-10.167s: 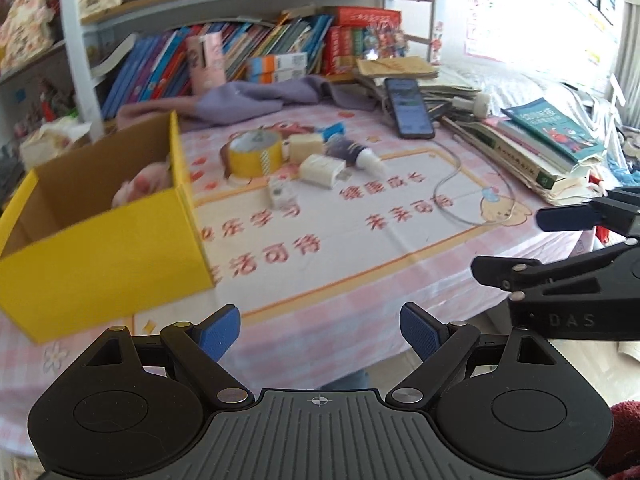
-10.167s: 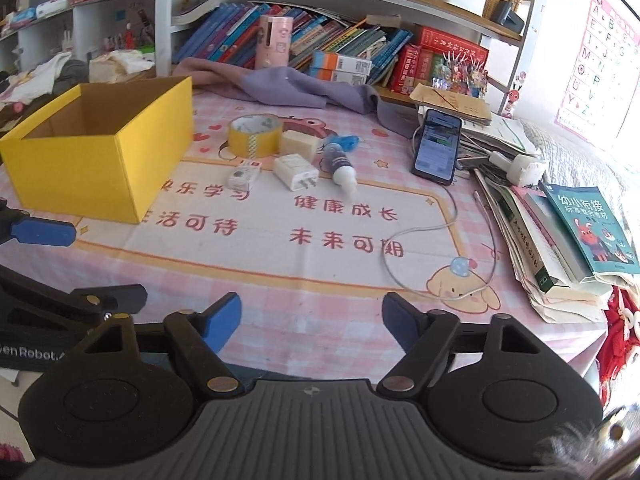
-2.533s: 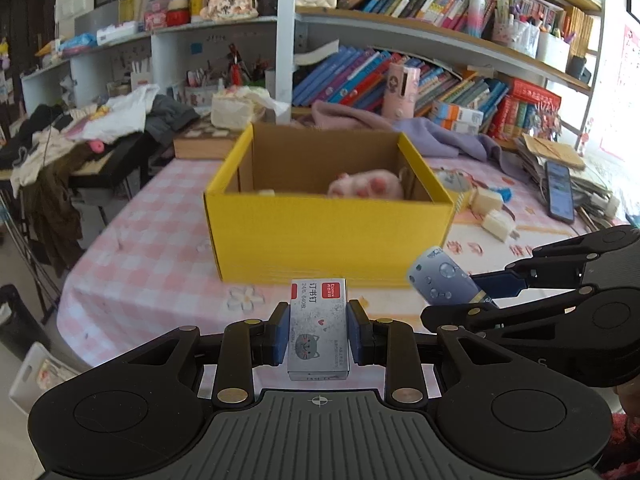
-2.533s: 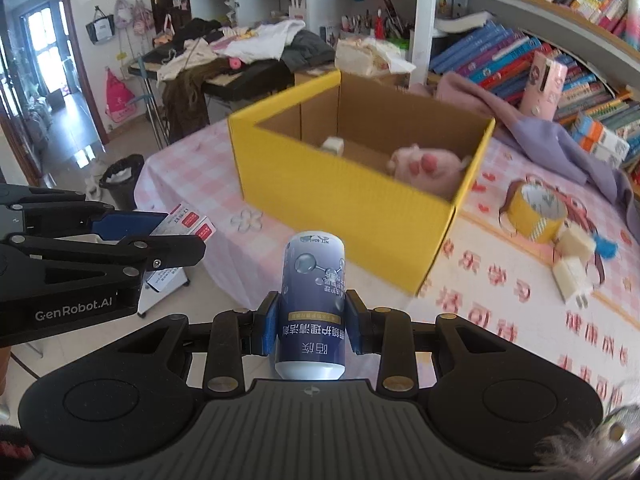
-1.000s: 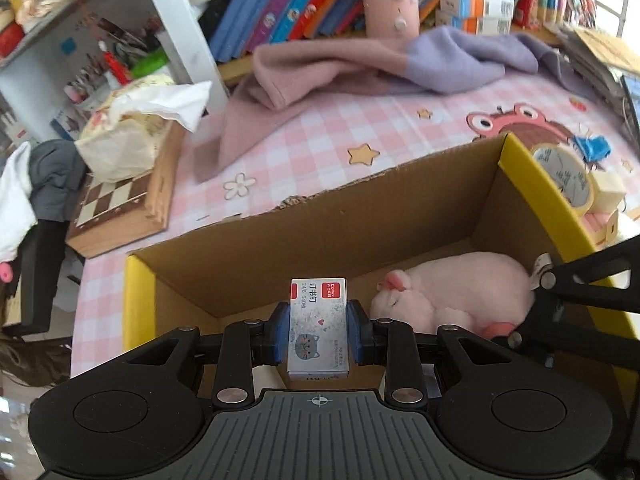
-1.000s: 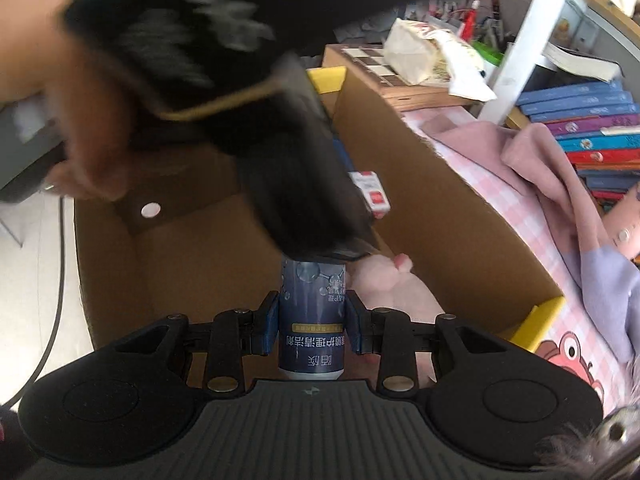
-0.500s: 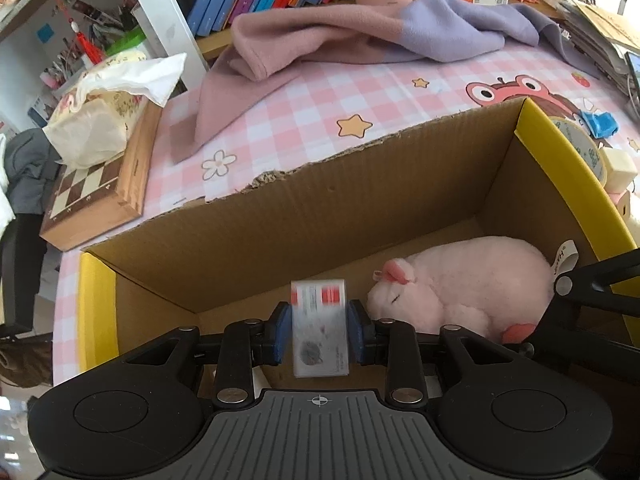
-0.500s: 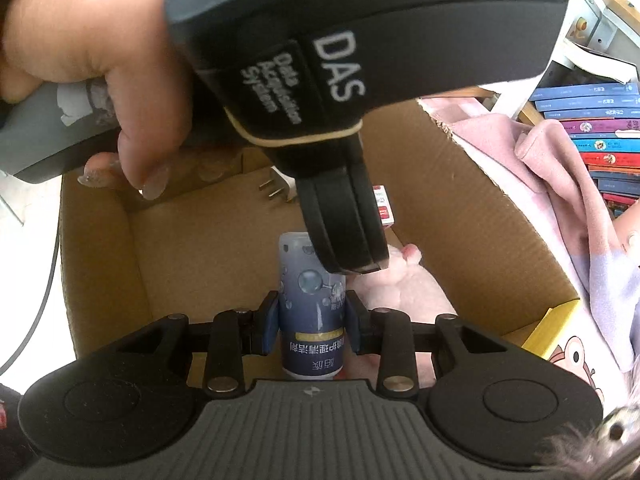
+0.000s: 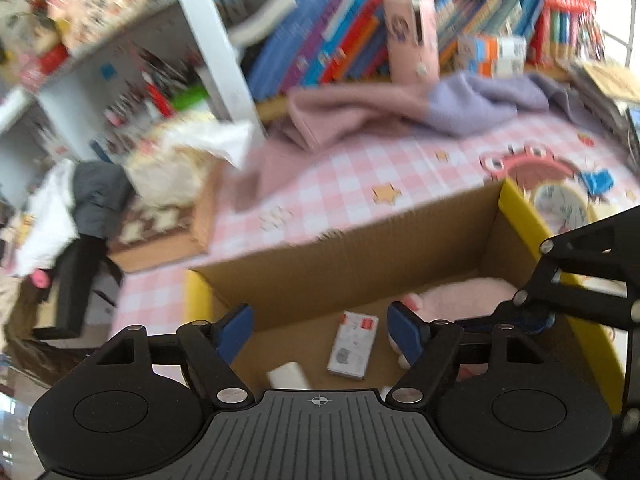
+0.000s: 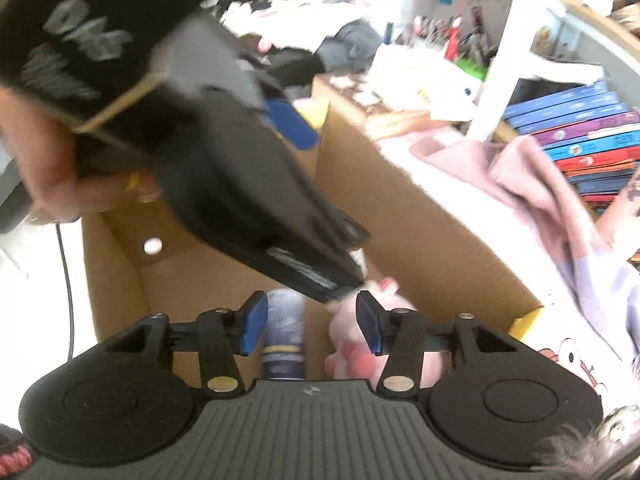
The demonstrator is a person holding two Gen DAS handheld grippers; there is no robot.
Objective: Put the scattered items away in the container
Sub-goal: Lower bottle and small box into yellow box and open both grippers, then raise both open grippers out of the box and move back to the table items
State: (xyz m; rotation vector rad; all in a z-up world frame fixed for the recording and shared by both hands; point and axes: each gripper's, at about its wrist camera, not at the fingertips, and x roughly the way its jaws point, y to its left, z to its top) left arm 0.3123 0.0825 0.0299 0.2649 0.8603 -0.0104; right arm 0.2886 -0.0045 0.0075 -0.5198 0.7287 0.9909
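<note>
Left hand-held gripper [image 9: 320, 326], just opened, above yellow box [image 9: 520, 216] rim.

Motion blur smears both views — the book spines on the shelf [image 9: 360, 52] along the top of the left wrist frame cannot be read, nor the print on the small box [image 9: 353, 345] lying in the carton [image 9: 360, 256]. The plush toy [image 9: 468, 294] at lower right there is partly covered by the right gripper's [image 10: 308, 322] dark linkage. In the right wrist frame the left gripper [image 9: 319, 326] and the hand [image 10: 52, 176] fill the upper left, hiding much of the carton's floor — the bottle's [image 10: 285, 332] lower end is cut off by the gripper body.
</note>
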